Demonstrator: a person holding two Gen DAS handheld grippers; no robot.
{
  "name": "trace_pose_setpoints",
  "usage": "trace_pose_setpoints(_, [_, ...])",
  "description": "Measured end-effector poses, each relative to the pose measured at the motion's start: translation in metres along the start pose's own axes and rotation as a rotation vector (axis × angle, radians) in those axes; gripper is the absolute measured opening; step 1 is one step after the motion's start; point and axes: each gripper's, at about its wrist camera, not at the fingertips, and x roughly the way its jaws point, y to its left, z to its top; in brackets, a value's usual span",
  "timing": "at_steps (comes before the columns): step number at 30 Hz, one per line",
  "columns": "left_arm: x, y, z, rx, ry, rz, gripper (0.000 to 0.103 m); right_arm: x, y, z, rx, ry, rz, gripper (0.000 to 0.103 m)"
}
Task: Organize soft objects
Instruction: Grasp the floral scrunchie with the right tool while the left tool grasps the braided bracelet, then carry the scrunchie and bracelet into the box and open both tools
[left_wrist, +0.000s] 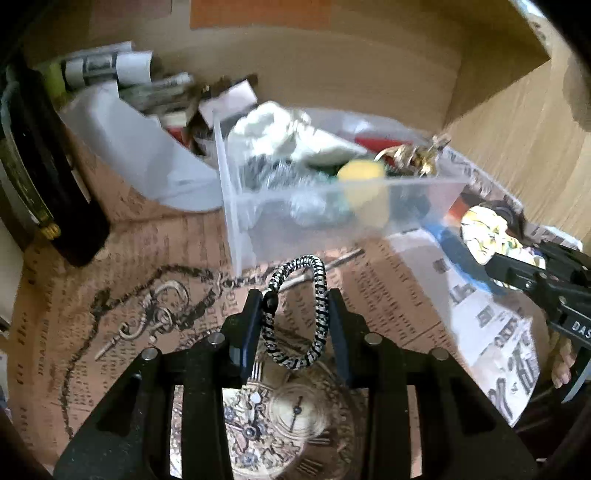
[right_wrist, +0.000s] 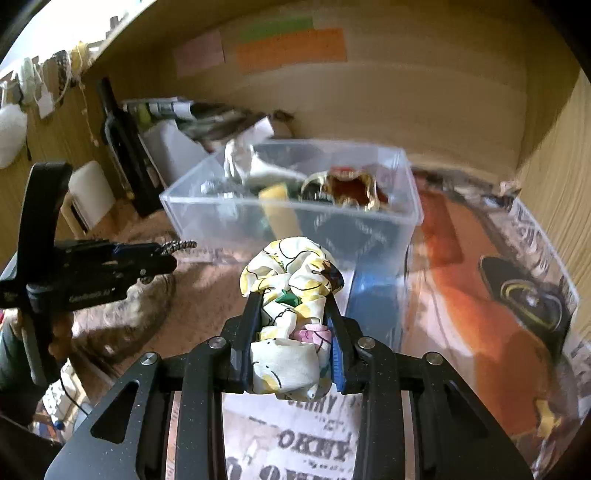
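left gripper (left_wrist: 294, 295): jaws closed on black-and-white braided hair-tie loop (left_wrist: 297, 314), lower centre of frame | right gripper (right_wrist: 293, 297): jaws clamped on white floral fabric scrunchie (right_wrist: 291, 295), centre | clear plastic storage box (right_wrist: 229, 218): just beyond both, mid-frame, on printed paper

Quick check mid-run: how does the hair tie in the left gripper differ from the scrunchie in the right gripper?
The hair tie is a thin black-and-white braided cord forming an open loop; the scrunchie is bunched white fabric with yellow, green and pink print. The hair tie leaves a clear gap between the left gripper fingers; the scrunchie fills the right gripper and bulges past its fingertips. Both are clamped and held off the papered surface, short of the clear plastic box.
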Motion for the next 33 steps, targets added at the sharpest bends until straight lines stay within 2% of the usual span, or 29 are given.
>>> trace_pose_setpoints(9, [-0.043, -0.009, 0.03, 0.012, -0.149, -0.017, 0.035, -0.017, 0.002, 0.031, -0.009, -0.114, -0.013, 0.029])
trace_pose_setpoints(19, [-0.049, -0.014, 0.079, 0.021, -0.261, -0.017, 0.035, -0.013, 0.0, 0.071, -0.039, -0.208, -0.023, 0.029])
trace_pose_setpoints(27, [-0.022, -0.017, 0.105, 0.027, -0.248, -0.006, 0.035, 0.025, -0.004, 0.091, -0.057, -0.165, -0.036, 0.029])
trace_pose_setpoints(33, [0.015, -0.015, 0.111, 0.025, -0.169, -0.006, 0.035, 0.063, -0.01, 0.093, -0.06, -0.077, -0.039, 0.029])
